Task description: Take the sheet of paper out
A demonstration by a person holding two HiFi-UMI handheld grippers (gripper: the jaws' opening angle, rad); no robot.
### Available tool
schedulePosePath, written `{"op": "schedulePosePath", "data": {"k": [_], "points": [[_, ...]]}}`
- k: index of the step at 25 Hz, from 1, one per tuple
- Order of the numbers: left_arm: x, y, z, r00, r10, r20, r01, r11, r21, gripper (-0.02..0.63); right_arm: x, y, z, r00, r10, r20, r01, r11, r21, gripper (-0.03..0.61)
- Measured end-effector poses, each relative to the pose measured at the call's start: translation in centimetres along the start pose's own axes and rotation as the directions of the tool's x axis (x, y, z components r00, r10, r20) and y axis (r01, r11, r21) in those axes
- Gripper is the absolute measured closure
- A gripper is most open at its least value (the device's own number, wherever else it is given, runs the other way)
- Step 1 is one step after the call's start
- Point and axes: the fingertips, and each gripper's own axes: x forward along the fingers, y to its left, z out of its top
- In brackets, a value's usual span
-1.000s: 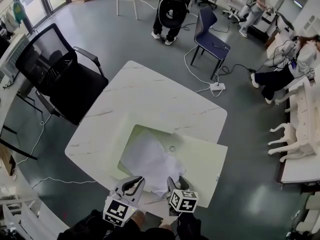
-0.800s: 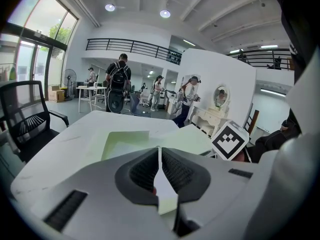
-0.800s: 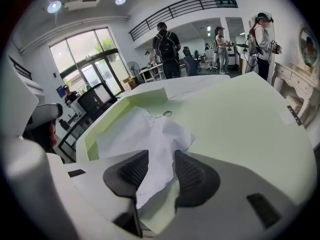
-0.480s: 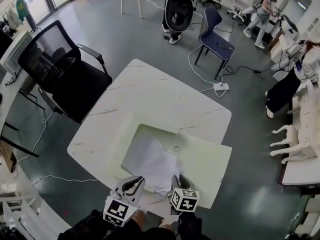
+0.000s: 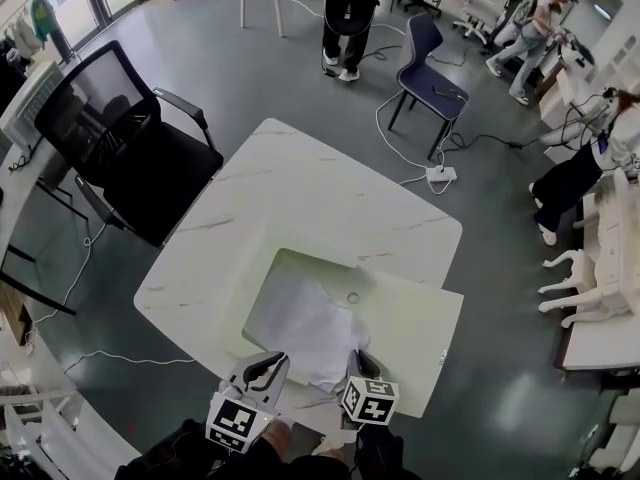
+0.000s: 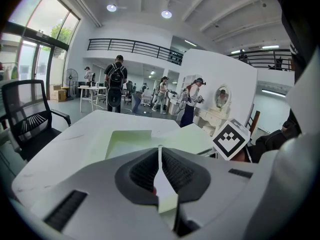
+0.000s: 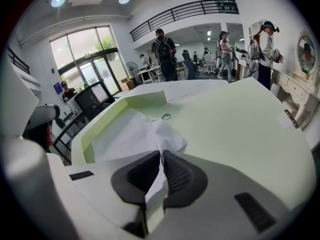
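Note:
A pale green folder (image 5: 410, 320) lies open on the white marble table (image 5: 290, 188), with a crumpled white sheet of paper (image 5: 308, 323) in its left half. My right gripper (image 5: 352, 365) is at the sheet's near edge. In the right gripper view its jaws (image 7: 161, 156) are closing, and the white paper (image 7: 135, 134) is pinched between the pads. My left gripper (image 5: 262, 365) sits beside it at the folder's near edge. In the left gripper view it (image 6: 159, 151) is shut on a thin pale green flap of the folder (image 6: 130, 139).
A small metal ring (image 5: 352, 297) sits on the folder past the paper. A black office chair (image 5: 120, 148) stands at the table's left, a blue chair (image 5: 425, 63) and a power strip (image 5: 438, 173) beyond it. People stand at the back and right.
The right gripper's jaws have come together on the paper's near edge. Both grippers have stayed where they were. A person at the back has walked further off.

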Motion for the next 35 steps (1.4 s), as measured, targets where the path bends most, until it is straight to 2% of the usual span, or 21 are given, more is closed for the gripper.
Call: {"op": "schedulePosePath", "data": {"k": [10,19,27,35], "points": [[-0.4,-0.9,1.3,0.999,0.009,0.032,-0.009,1.0,0.004,0.575,-1.8,-0.1,1.4,0.999,0.001,0.038,0.001,1.0,-0.03,0.56],[-2.9,-4.0,2.6,0.995,0.048,0.089,-0.049,0.999,0.009,0.575,-5.7,0.3,2.7,0.995,0.037,0.097,-0.027,0.995,-0.099,0.561],[-7.4,-9.0,5.0,0.981,0.103,0.164,-0.108,0.994,0.023,0.575,-13.7,0.4,4.8,0.976,0.088,0.197,-0.058,0.986,-0.156,0.561],[-12.7,-15.2,5.7,0.96,0.142,0.24,-0.156,0.987,0.043,0.575,-23.3,-0.1,5.3,0.932,0.13,0.338,-0.063,0.977,-0.201,0.563]]}}
